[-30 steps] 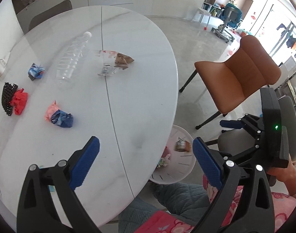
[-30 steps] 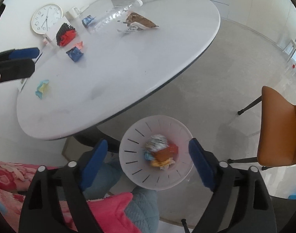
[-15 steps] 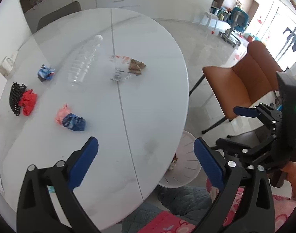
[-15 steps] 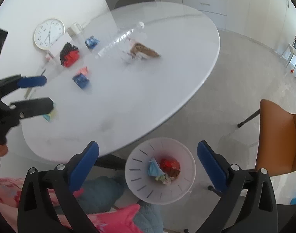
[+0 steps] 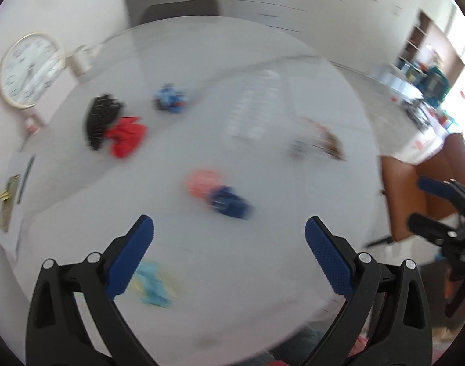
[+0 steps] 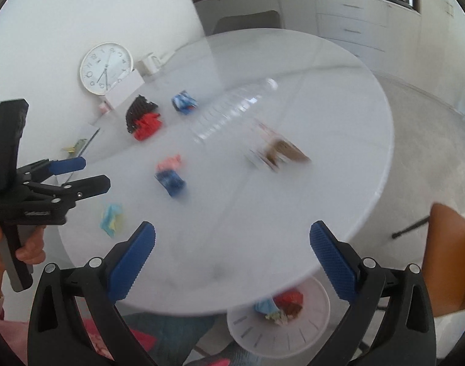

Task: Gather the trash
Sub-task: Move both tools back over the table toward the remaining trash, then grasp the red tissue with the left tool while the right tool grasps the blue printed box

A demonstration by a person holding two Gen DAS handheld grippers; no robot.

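While both claws hang over the near edge of a round white table (image 6: 339, 140), each stands spread wide with nothing between its blue pads: the left claw (image 5: 229, 253) and the right claw (image 6: 232, 253). Scattered trash lies across the table: a pale blue-and-yellow crumpled wrapper (image 6: 112, 218) near the near-left edge, a pink-and-dark-blue wad (image 6: 169, 174) toward the middle, a red-and-black bundle (image 6: 144, 120) and a small blue scrap (image 6: 184, 101) farther back, a clear plastic bottle (image 6: 229, 113) lying on its side, and a brown snack packet (image 6: 278, 151) toward the right edge. All look very light. The wads seem soft and should squash, so pinch across their bulk. The bottle looks slick and likely to roll; grip its ribbed middle. A white bin (image 6: 305, 326) below the near edge already holds scraps.
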